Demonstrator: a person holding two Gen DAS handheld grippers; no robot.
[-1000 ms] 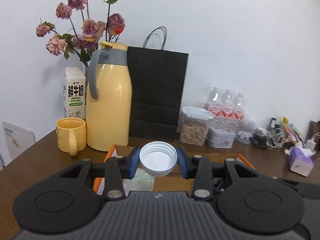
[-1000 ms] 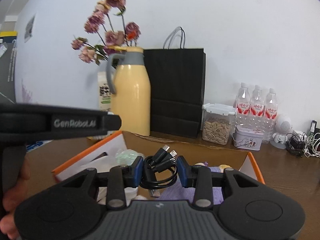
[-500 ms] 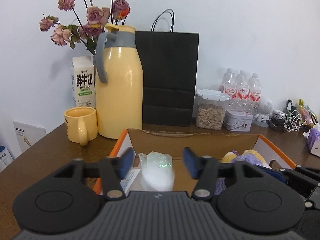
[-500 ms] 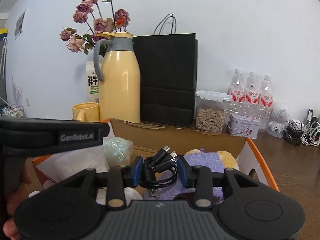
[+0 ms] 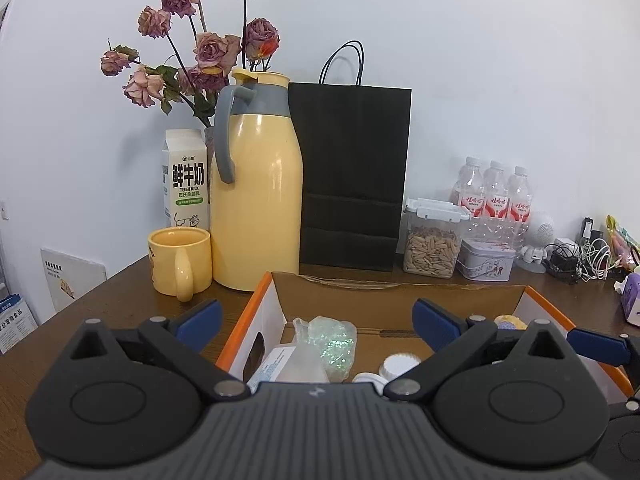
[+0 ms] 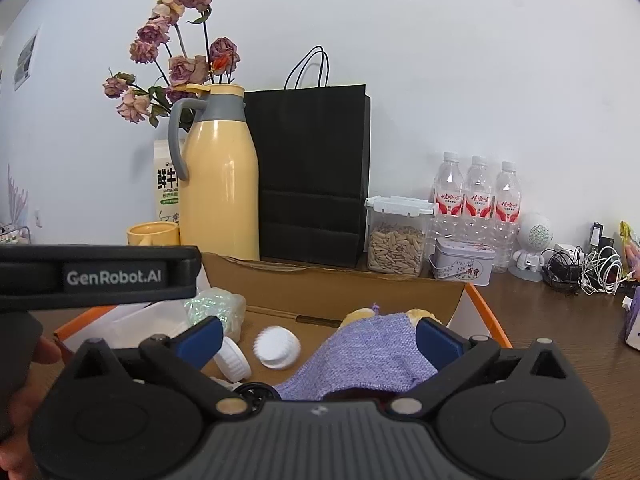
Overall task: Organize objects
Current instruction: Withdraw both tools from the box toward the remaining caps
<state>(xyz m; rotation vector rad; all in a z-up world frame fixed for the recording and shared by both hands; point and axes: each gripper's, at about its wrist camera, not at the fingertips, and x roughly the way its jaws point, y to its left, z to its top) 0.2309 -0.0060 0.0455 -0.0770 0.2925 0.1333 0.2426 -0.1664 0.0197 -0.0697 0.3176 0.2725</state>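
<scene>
An open cardboard box with orange edges (image 5: pixel 256 300) (image 6: pixel 480 304) sits on the brown table before both grippers. Inside lie white caps (image 5: pixel 400 364) (image 6: pixel 278 346), a glittery clear bag (image 5: pixel 332 340) (image 6: pixel 218 308), a purple knit cloth (image 6: pixel 372 352) and part of a black cable coil (image 6: pixel 252 392) at the near edge. My left gripper (image 5: pixel 316 320) is open and empty above the box. My right gripper (image 6: pixel 318 336) is open and empty above the box. The left gripper's body (image 6: pixel 100 276) shows in the right wrist view.
Behind the box stand a yellow thermos (image 5: pixel 256 200), yellow mug (image 5: pixel 180 264), milk carton (image 5: pixel 186 180), dried roses (image 5: pixel 200 48), black paper bag (image 5: pixel 352 176), seed jar (image 5: pixel 432 240), tin (image 5: pixel 486 264) and water bottles (image 5: pixel 496 200). Cables and chargers (image 5: pixel 576 256) lie at the right.
The left gripper let go of the white cap, which now lies in the box. The right gripper let go of the black cable coil. Both jaws opened wide.
</scene>
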